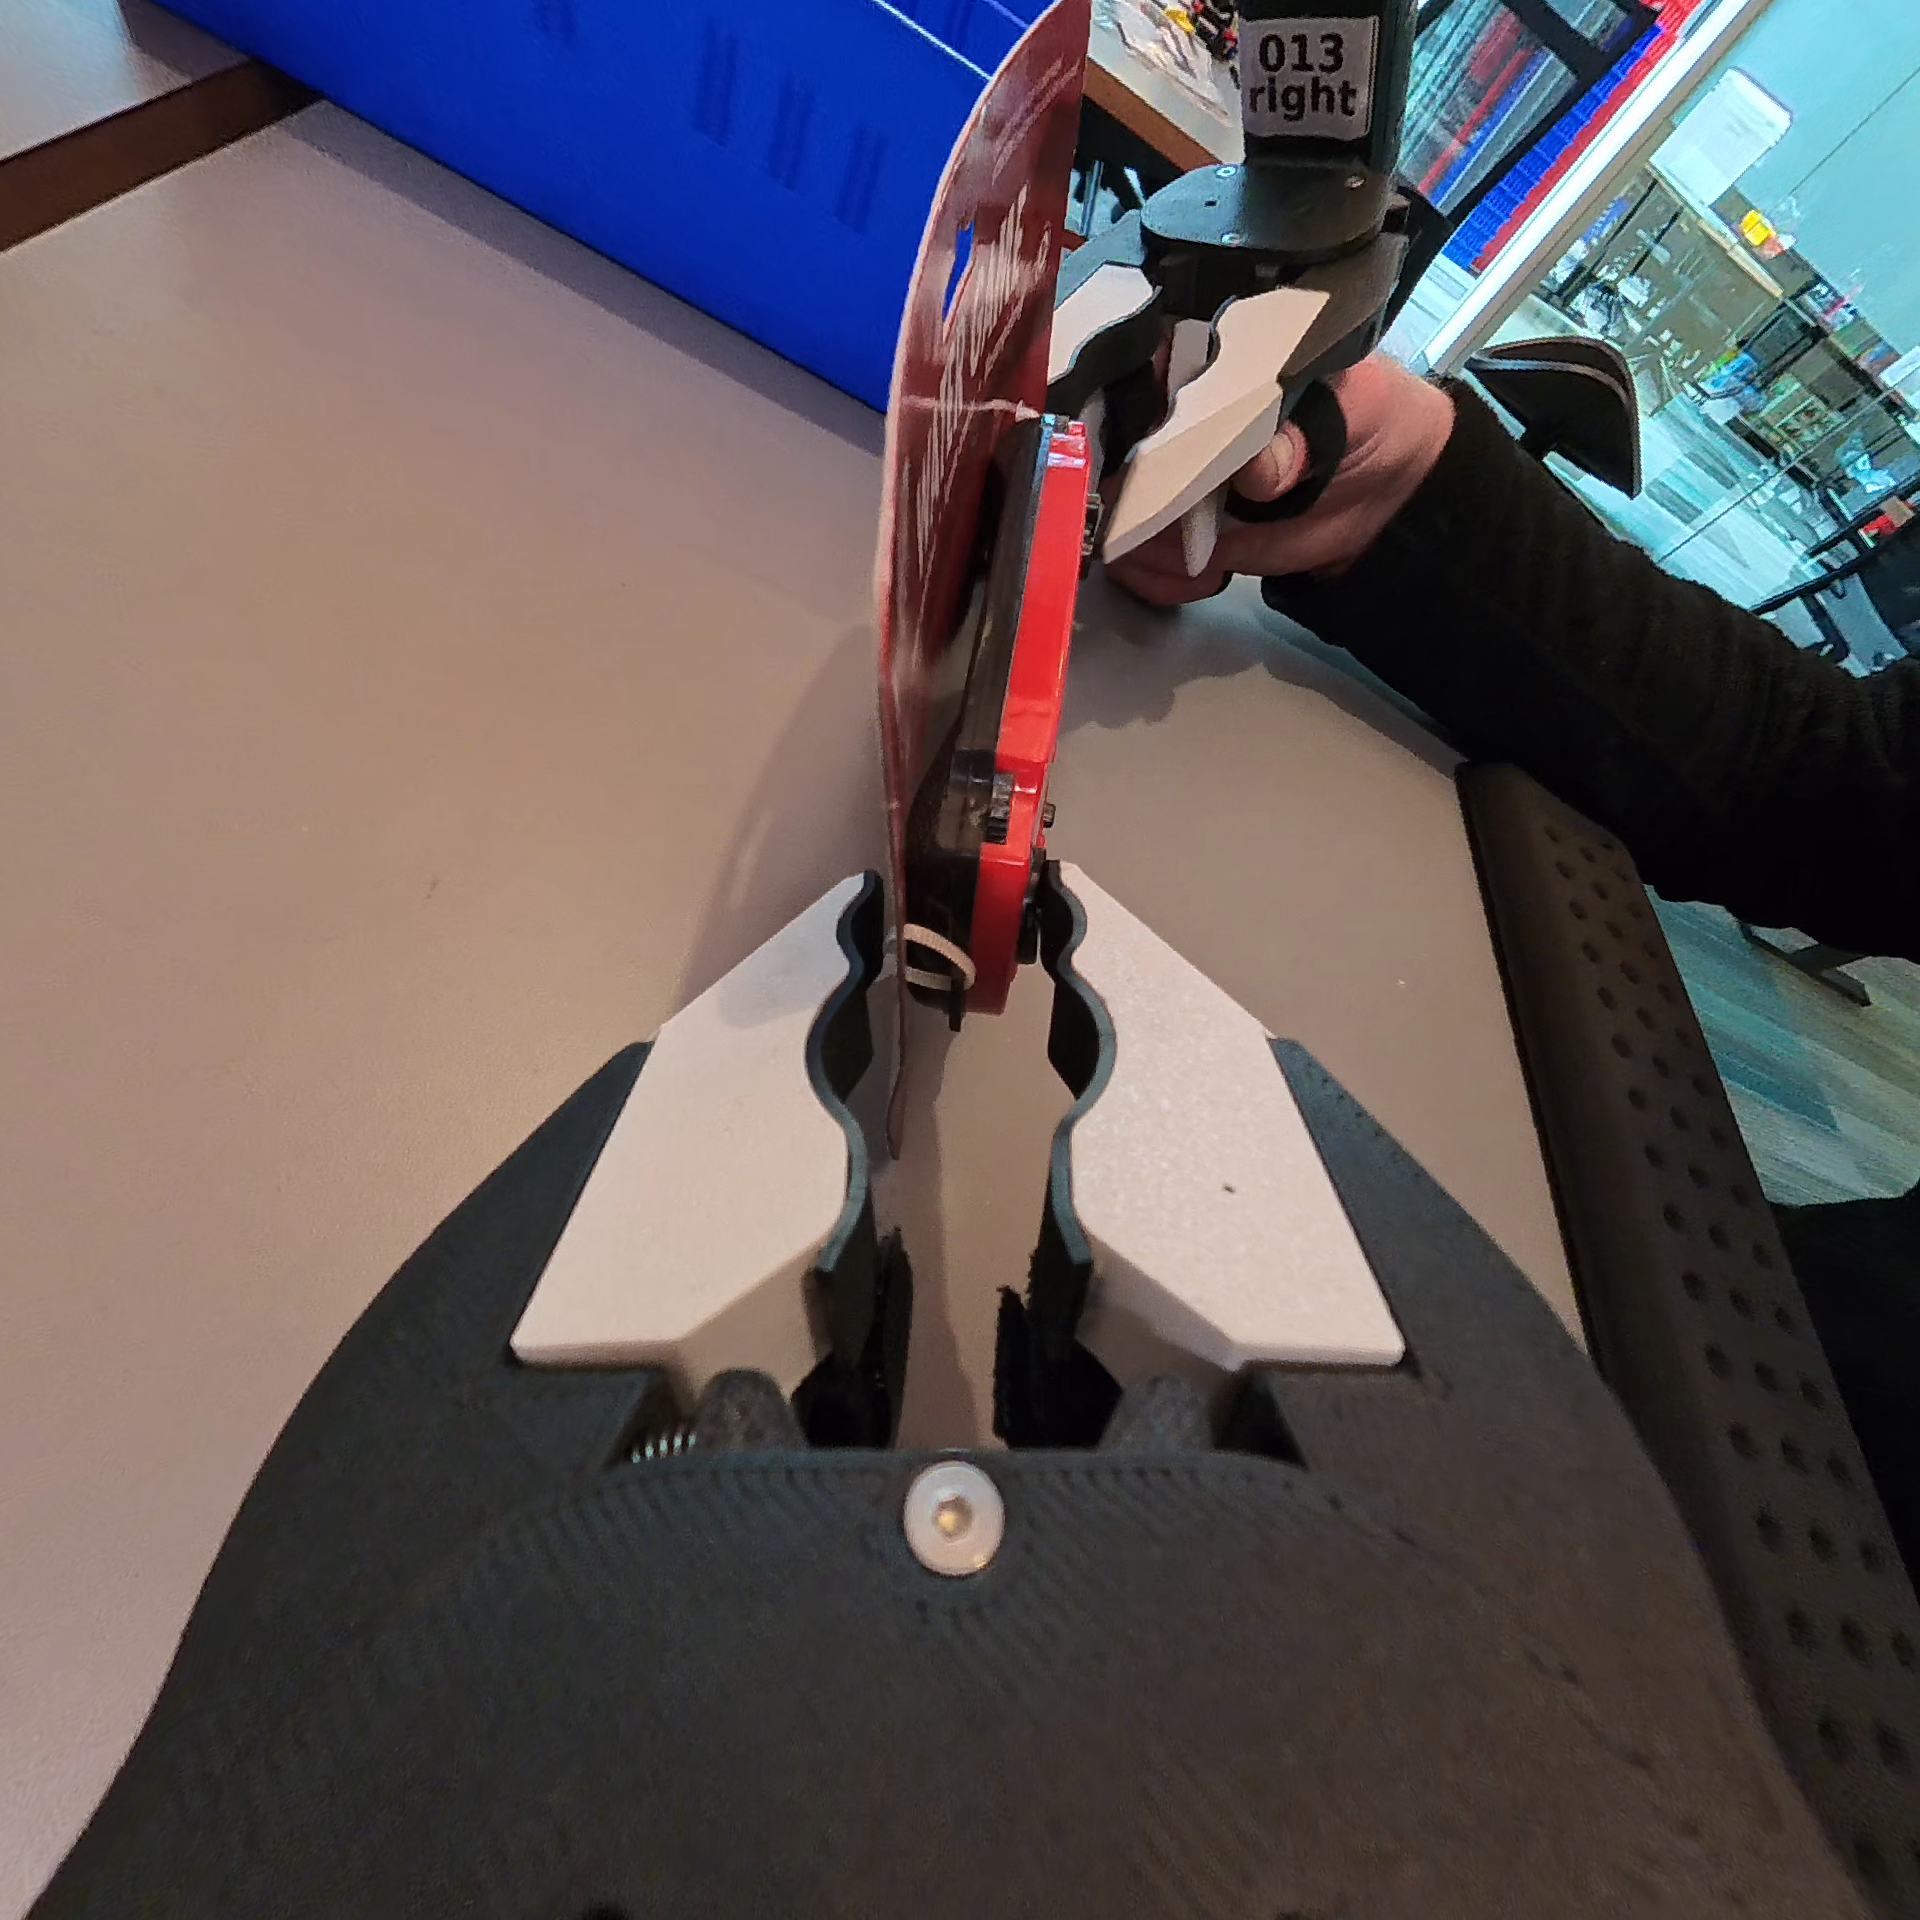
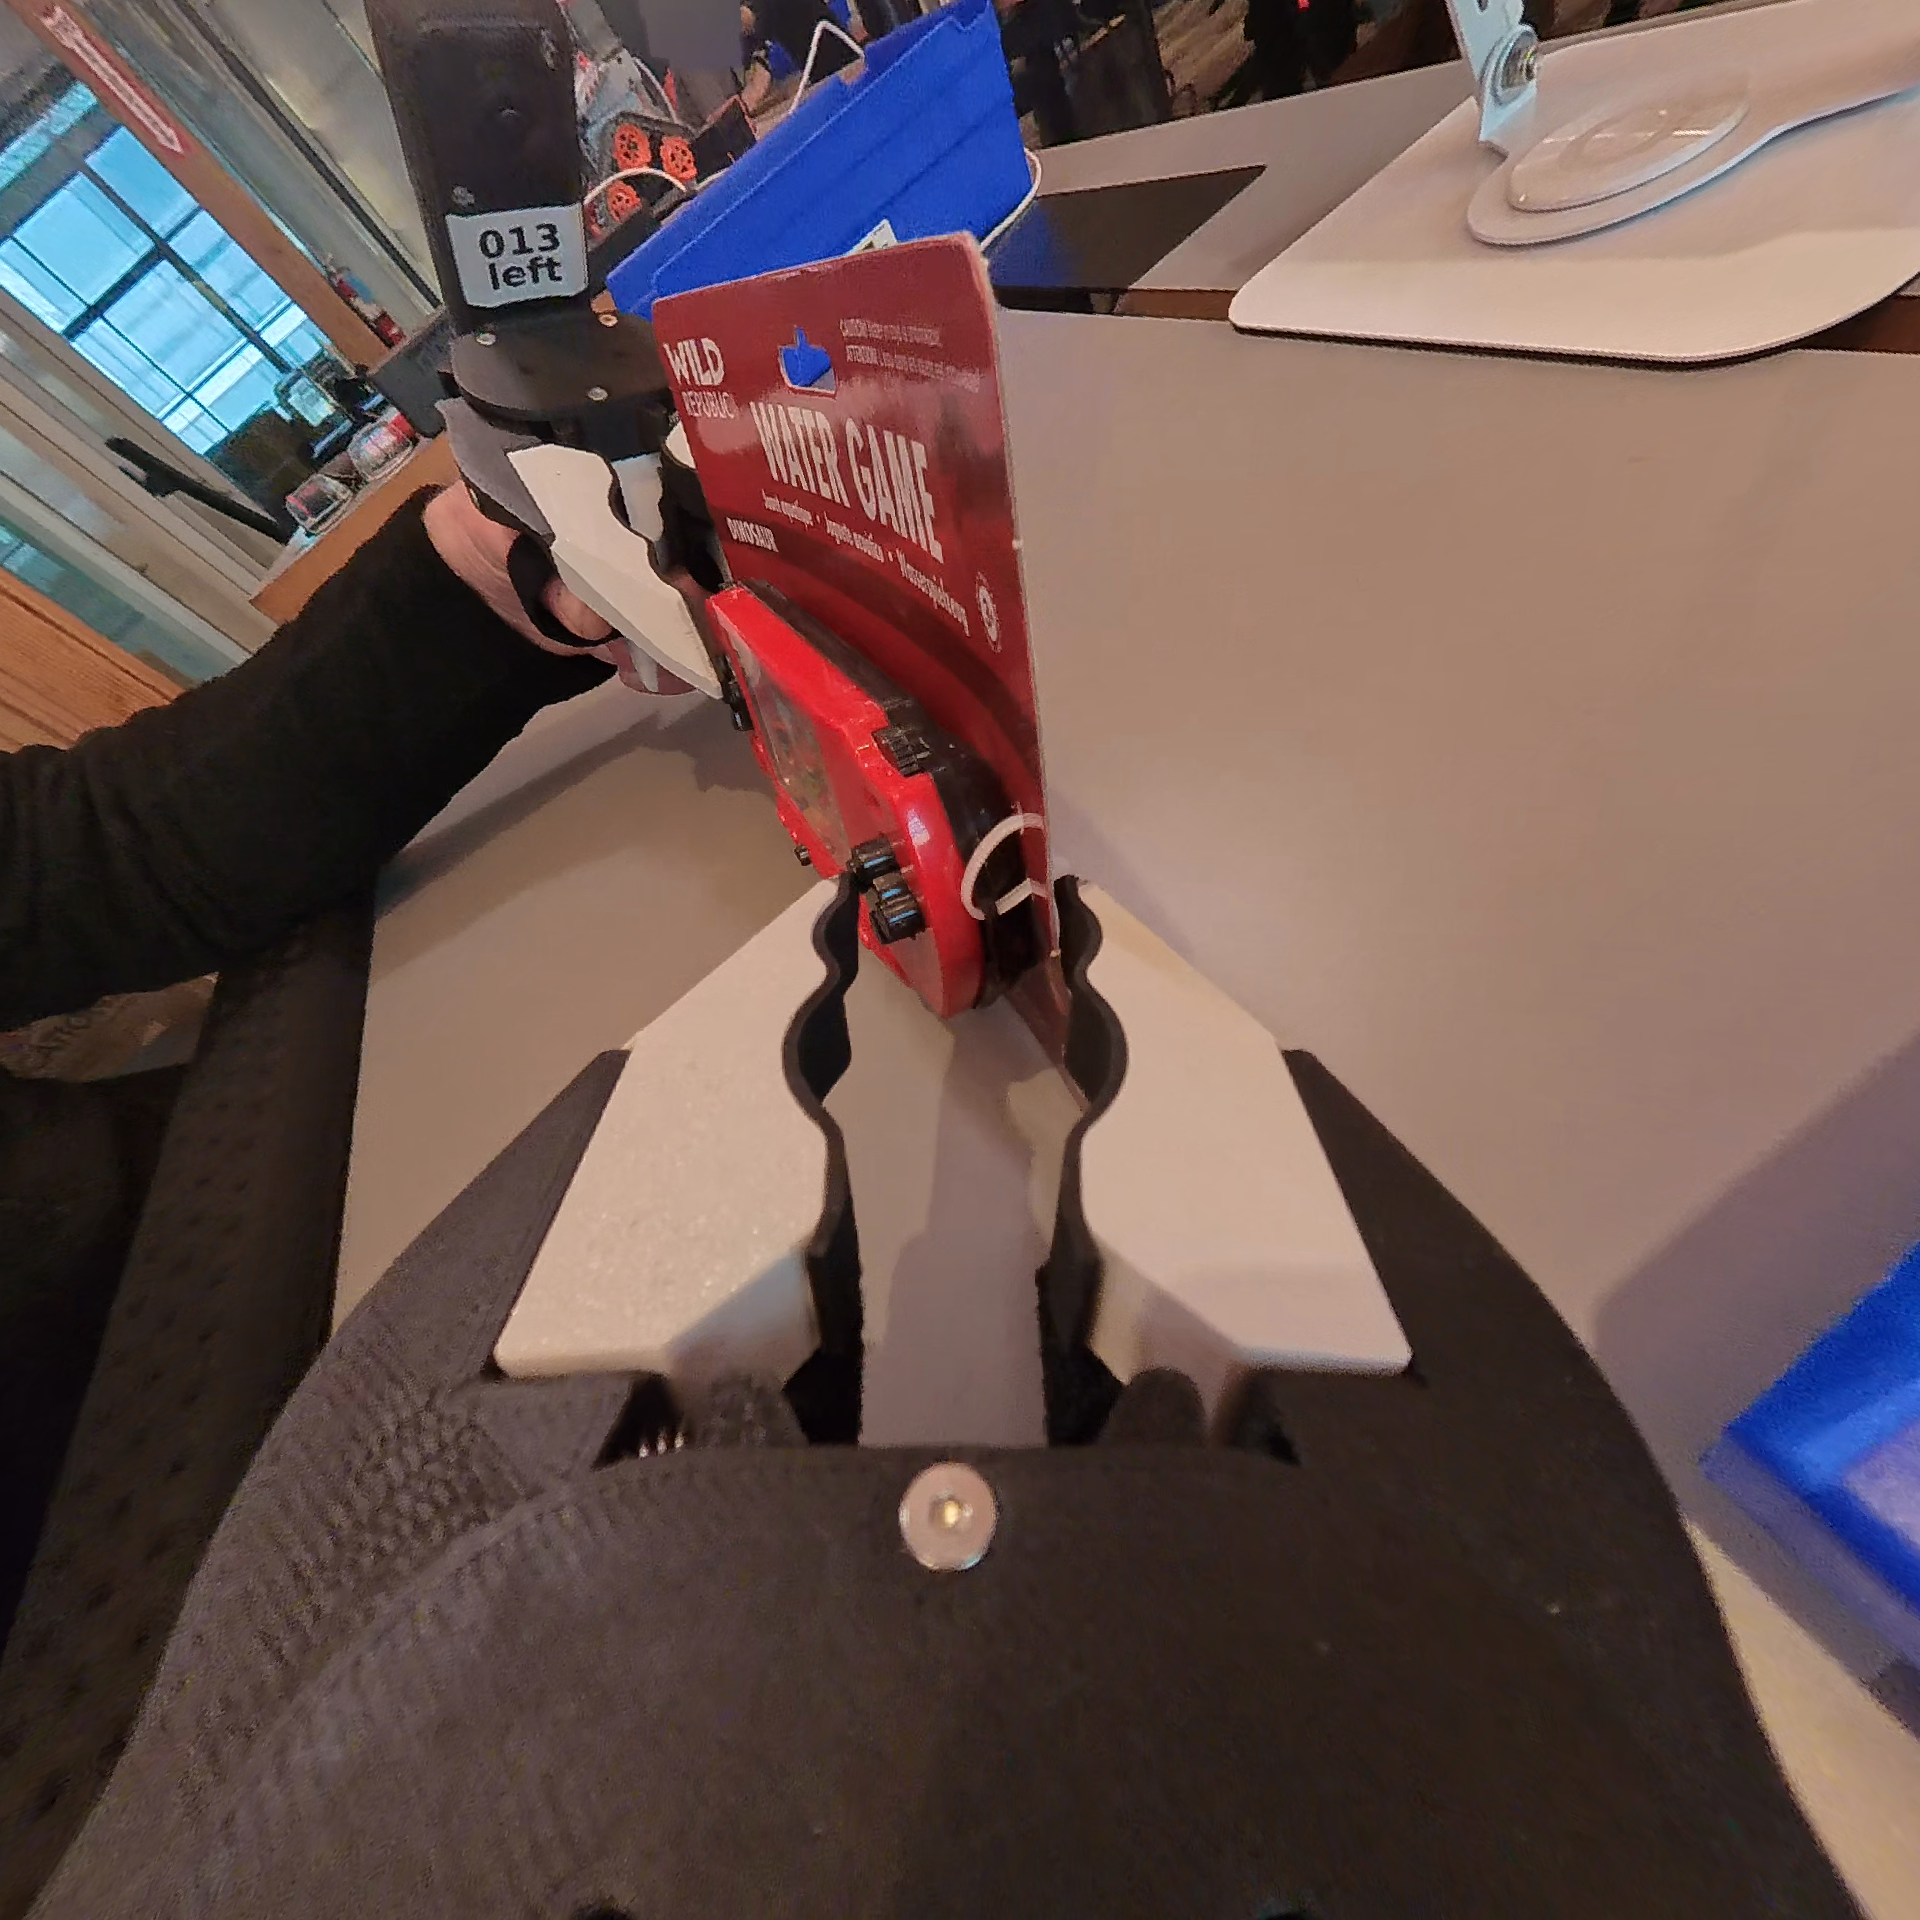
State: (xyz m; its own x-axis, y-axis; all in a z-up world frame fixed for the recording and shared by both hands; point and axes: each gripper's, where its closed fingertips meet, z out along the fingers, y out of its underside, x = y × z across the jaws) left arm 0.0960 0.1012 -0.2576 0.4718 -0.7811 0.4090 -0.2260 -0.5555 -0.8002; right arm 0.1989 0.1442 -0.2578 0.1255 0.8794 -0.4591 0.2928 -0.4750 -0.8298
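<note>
Toy (image 1: pixel 1023 665), glossy red plastic zip-tied to a stiff red card (image 1: pixel 966 343), stands on edge mid-frame on the matte grey tabletop (image 1: pixel 364 623); both grippers' white fingers (image 1: pixel 774 1049) (image 2: pixel 717 1122) clench opposite ends, narrowly parted.

A red toy (image 1: pixel 1023 717) (image 2: pixel 883 821), a flat handheld game with small black buttons and a clear window, is tied by white cable ties to a dark red printed card (image 1: pixel 971 343) (image 2: pixel 883 499) with a hang hole near its top. The pack stands upright on edge above the grey table (image 1: pixel 416 727) (image 2: pixel 1455 727). The left gripper (image 1: pixel 961 935) pinches one lower end, the right gripper (image 2: pixel 961 925) the opposite end, each closed across toy and card together.
</note>
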